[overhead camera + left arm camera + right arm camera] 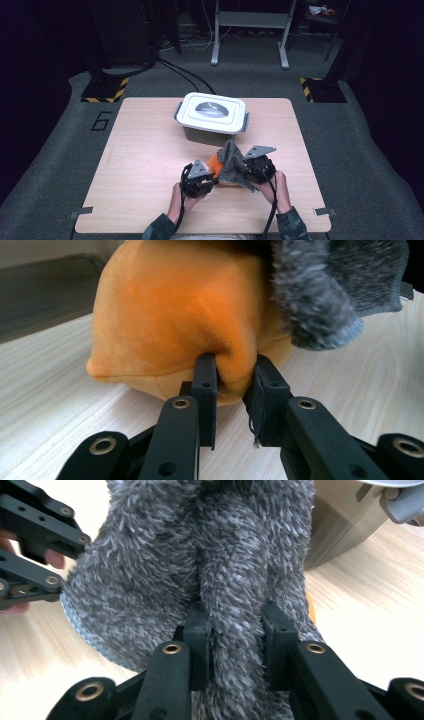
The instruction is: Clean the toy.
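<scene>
An orange plush toy (175,320) lies on the wooden table (150,150) near its front middle, with a fuzzy grey cloth (200,555) draped over it. My left gripper (232,377) is shut on a fold of the orange plush toy (215,162) from its left side. My right gripper (232,625) is shut on a ridge of the grey cloth (232,160), which rises to a peak above the toy. In the high view the left gripper (212,175) and the right gripper (247,170) face each other across the toy.
A grey box with a white latched lid (212,114) stands just behind the toy, at the table's far middle. The box's corner (340,525) lies close beyond the cloth. A person's hand (20,555) holds the other gripper at the left.
</scene>
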The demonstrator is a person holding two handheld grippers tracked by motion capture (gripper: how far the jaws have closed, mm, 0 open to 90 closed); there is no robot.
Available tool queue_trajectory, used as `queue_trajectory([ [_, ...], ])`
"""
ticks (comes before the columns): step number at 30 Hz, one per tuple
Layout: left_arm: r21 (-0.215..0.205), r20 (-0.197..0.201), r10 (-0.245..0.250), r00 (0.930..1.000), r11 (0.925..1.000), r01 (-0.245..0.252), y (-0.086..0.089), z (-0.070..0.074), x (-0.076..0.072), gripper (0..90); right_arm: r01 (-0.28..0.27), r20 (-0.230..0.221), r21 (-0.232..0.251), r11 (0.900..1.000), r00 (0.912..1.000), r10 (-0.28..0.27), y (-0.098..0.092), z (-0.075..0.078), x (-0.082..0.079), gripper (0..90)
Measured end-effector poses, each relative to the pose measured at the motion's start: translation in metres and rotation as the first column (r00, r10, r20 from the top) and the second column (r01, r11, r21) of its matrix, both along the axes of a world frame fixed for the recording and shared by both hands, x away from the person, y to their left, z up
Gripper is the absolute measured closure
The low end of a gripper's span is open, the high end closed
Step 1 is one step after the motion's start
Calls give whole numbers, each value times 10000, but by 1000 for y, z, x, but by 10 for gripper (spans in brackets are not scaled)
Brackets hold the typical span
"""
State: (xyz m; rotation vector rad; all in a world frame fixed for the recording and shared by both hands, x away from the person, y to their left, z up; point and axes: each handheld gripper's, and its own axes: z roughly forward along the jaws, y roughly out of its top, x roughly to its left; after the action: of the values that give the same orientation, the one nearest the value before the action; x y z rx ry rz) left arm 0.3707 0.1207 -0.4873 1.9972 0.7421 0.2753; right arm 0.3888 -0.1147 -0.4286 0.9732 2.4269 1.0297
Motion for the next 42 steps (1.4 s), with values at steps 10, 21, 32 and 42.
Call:
queue_trajectory([
  [10, -16, -36, 3, 10000, 10000, -3, -2, -2, 0, 755, 870, -455, 61, 9962, 9952, -866, -33, -21, 6, 700],
  [21, -36, -79, 0, 10000, 10000, -1, 0, -3, 2, 756, 1822, -1326, -392, 9825, 9736, -1859, -52, -60, 17, 703],
  [32, 25, -194, 50, 9998, 10000, -50, 3, -4, 4, 753, 2020, -977, -231, 9791, 9742, -2033, -61, -49, 11, 707],
  [42, 16, -99, 113, 9999, 9999, -113, 2, -5, 5, 740, 912, -356, 97, 9958, 9952, -908, -32, -19, 0, 707],
])
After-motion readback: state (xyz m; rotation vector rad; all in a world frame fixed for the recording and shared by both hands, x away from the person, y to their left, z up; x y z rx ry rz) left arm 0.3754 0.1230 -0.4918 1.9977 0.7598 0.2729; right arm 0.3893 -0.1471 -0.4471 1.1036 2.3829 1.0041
